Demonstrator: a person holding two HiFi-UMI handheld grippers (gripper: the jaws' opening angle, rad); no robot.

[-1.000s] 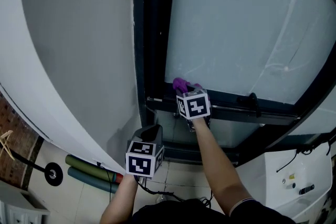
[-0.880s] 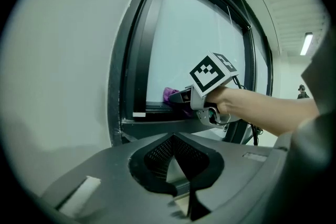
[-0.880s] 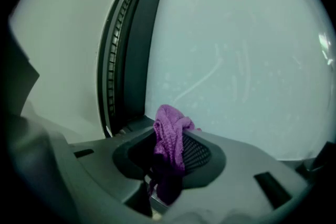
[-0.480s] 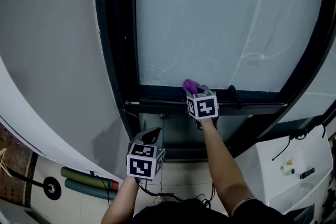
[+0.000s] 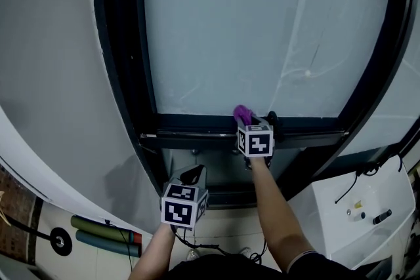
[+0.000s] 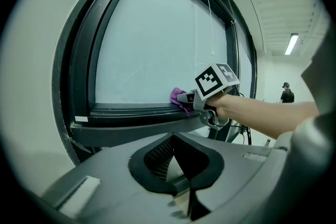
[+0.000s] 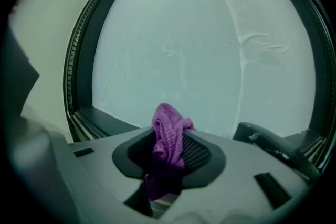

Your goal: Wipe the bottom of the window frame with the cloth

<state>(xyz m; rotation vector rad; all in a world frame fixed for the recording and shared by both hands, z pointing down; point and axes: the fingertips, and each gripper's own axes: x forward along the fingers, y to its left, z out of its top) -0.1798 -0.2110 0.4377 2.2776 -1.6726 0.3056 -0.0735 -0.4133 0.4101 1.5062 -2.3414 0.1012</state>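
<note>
Seen from above, our right gripper (image 5: 249, 122) reaches forward to the window, its jaws clamped on a bunched purple cloth (image 5: 242, 114). The cloth is at the bottom rail of the dark window frame (image 5: 190, 123), just under the frosted glass (image 5: 230, 29). We cannot tell whether the cloth is actually pressing on the rail. The rail runs from left to right across our view, so we judge the wipe has to travel sideways along it, not toward or away from us. The cloth sits a little right of the rail's middle. A long bare stretch of rail lies to its left, and a black window handle (image 5: 272, 120) stands just beside it on the right. Our left gripper (image 5: 191, 175) hangs lower and nearer our body, well apart from the frame, with its jaws together on nothing. The right gripper is the nearer one and does the work.
</note>
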